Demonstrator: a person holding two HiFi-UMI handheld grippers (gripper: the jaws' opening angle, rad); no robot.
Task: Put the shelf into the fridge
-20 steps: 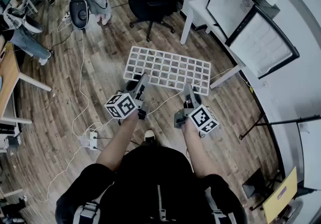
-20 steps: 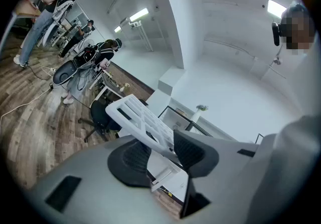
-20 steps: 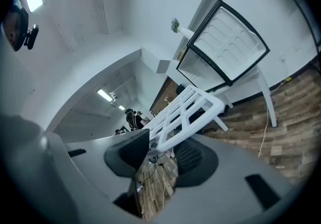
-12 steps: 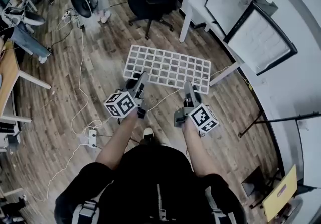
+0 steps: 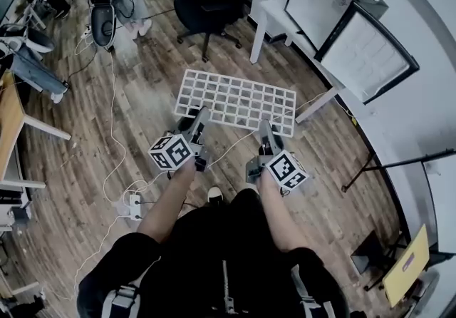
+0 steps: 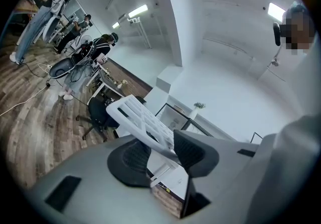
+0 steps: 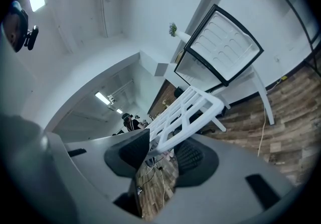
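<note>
The shelf point(image 5: 239, 100), a white grid of square openings, is held flat in the air above the floor, out in front of the person. Its near long edge sits in both grippers. The left gripper point(image 5: 201, 113) takes that edge near the left corner, and the right gripper point(image 5: 265, 125) takes it nearer the right corner.

In the left gripper view the fingers point(image 6: 193, 152) are closed on the shelf's rim point(image 6: 143, 120), one dark pad on each face, and the grid runs away from them up to the left. In the right gripper view the fingers point(image 7: 125, 150) clamp the rim the same way, and the shelf point(image 7: 188, 110) stretches off toward the fridge point(image 7: 223, 49).

The floor point(image 5: 142, 95) is brown wood planks, with white cables point(image 5: 114, 138) trailing across it to a power strip point(image 5: 133, 202). The fridge point(image 5: 367, 56) stands at the upper right against the white wall with its door open, well apart from the shelf. A white tabletop point(image 5: 278, 10) on legs is beside the fridge, and a black office chair point(image 5: 214, 6) stands beyond the shelf. Other people stand at the far left of the room.
</note>
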